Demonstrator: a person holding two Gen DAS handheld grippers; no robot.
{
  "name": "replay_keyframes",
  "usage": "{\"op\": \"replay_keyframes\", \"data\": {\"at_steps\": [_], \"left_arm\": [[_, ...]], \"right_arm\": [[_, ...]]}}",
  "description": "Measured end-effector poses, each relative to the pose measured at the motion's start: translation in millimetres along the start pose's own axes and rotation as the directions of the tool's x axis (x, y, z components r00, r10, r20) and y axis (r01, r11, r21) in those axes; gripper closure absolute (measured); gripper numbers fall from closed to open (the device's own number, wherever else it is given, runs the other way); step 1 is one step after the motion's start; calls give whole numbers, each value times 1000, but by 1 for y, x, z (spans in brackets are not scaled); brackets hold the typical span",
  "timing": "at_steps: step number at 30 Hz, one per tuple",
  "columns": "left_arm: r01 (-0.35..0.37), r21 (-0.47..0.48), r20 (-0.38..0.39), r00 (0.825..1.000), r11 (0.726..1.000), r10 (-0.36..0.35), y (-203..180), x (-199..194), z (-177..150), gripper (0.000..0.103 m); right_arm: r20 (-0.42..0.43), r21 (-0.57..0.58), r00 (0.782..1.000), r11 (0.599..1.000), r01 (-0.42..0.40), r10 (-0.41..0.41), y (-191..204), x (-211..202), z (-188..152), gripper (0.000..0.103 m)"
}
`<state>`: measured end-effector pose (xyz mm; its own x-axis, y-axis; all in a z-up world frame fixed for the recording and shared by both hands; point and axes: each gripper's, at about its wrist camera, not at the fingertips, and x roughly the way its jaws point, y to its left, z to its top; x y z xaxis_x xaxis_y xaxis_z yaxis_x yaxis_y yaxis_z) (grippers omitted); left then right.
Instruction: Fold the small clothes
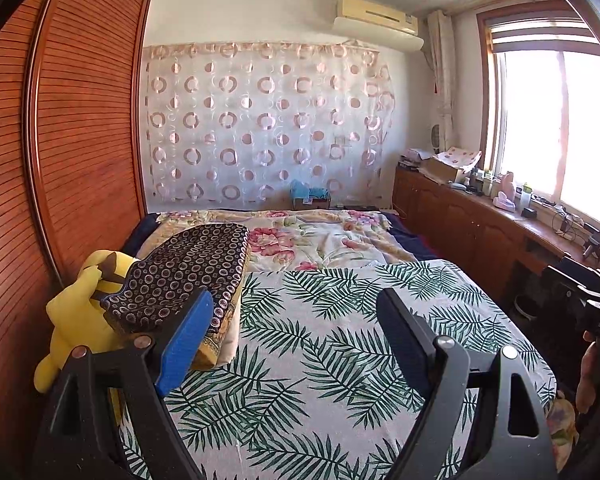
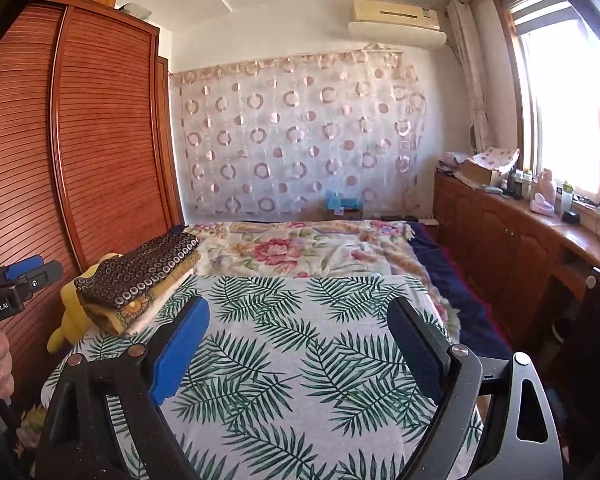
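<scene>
A stack of folded clothes, topped by a dark cloth with ring patterns (image 1: 188,268) (image 2: 140,272), lies at the left side of the bed on the palm-leaf sheet (image 1: 332,344) (image 2: 300,344). My left gripper (image 1: 296,304) is open above the sheet, its blue finger (image 1: 188,340) just right of the stack, nothing between the jaws. My right gripper (image 2: 298,312) is open over the middle of the sheet, empty too. Each wrist view catches the other gripper at its edge: the right one (image 1: 596,320) and the left one (image 2: 8,292), held by a hand.
A yellow plush toy (image 1: 76,320) (image 2: 70,320) sits at the bed's left edge against the wooden wardrobe (image 1: 60,140). A floral blanket (image 1: 316,240) covers the far half of the bed. A long wooden cabinet (image 2: 520,248) with small items runs under the window at right.
</scene>
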<state>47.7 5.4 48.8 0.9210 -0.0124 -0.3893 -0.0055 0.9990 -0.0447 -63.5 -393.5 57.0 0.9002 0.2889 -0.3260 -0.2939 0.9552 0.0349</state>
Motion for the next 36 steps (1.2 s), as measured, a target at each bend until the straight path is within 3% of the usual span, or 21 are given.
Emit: {"op": "replay_keyframes", "data": {"at_steps": [36], "left_arm": [[1,7,-6,1000,1000,-1,-3,-1,-4,19]], "right_arm": [[4,-9,1000,1000,-22,22,-23,6,-1,12]]}}
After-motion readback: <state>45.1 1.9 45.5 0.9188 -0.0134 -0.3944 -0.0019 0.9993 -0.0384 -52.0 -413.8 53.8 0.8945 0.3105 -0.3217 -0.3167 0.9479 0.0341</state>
